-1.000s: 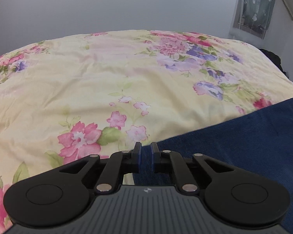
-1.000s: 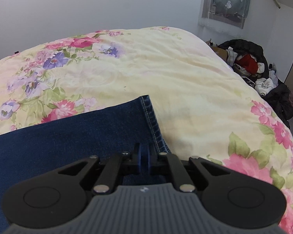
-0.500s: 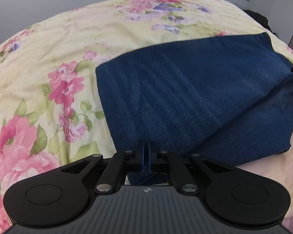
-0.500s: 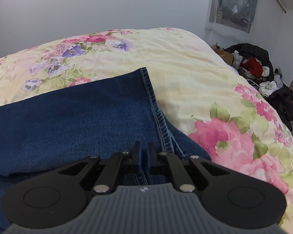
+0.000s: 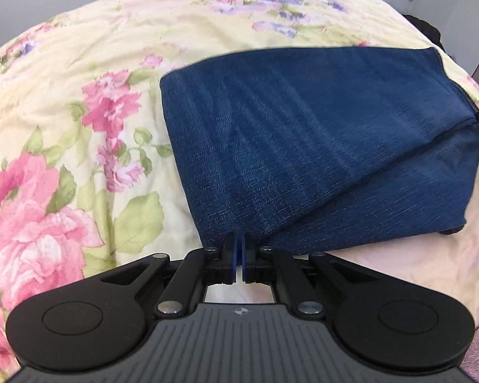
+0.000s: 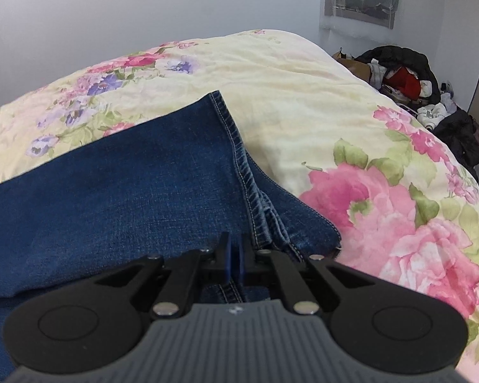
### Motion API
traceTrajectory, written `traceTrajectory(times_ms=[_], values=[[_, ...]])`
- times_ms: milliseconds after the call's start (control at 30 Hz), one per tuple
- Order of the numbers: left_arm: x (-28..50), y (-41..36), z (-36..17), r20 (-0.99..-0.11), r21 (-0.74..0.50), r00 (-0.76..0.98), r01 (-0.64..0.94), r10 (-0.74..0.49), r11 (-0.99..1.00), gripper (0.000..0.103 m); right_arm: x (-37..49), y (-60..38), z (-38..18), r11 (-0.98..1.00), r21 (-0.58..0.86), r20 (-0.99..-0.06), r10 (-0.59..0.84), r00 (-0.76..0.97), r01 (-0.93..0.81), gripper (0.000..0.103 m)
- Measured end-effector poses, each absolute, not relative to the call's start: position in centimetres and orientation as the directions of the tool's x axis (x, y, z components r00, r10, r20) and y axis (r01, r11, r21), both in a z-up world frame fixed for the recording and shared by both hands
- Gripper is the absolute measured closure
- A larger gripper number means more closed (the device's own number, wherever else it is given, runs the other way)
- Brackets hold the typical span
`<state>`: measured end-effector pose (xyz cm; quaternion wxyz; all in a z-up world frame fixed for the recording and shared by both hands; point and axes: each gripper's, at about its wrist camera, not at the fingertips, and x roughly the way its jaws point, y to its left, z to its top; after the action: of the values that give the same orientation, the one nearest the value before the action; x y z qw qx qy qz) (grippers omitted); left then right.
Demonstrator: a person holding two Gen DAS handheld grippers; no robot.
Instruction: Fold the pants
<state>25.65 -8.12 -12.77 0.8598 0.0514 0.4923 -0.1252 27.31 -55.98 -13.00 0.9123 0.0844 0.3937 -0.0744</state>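
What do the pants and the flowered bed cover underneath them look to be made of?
Pants: blue denim, probably cotton, matte; a twill weave and pale contrast stitching along the hem and seam show in the right wrist view.
Bed cover: a soft, thin woven fabric, cream with a printed pink and purple flower pattern, faintly wrinkled and puffy, so possibly a quilt; the fibre cannot be told.

Soft, even daylight fills both my wrist views with hardly a shadow and no glare, the fisheye bending the bed [image 5: 79,63] into a dome (corners go dark), and faint motion streaks blur the jeans [image 5: 303,134] in my left view.
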Motion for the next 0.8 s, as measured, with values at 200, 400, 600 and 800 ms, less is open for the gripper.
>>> traceTrajectory(times_ms=[200,400,600,800], values=[[25.7,-9.5,-9.7,-0.822,-0.027,0.540,0.281,-0.182,0.959,0.098,23.1,-58.8,-10.7,0.921,0.280,-0.695,-0.001,0.719,0.272,0.068],[27.4,-14.2,-8.1,-0.794,-0.018,0.571,0.319,-0.207,0.948,0.094,20.9,-63.1,-13.0,0.688,0.614,-0.640,0.147,0.754,0.388,0.037],[30.9,-18.4,-8.9,-0.776,-0.057,0.572,0.359,-0.268,0.932,0.091,22.4,-64.8,-16.6,0.521,0.728,-0.599,0.167,0.783,0.445,0.035],[35.6,-21.8,-10.9,-0.768,-0.075,0.569,0.376,-0.294,0.924,0.091,24.9,-65.3,-19.2,0.497,0.756,-0.571,0.182,0.800,0.427,0.040]])
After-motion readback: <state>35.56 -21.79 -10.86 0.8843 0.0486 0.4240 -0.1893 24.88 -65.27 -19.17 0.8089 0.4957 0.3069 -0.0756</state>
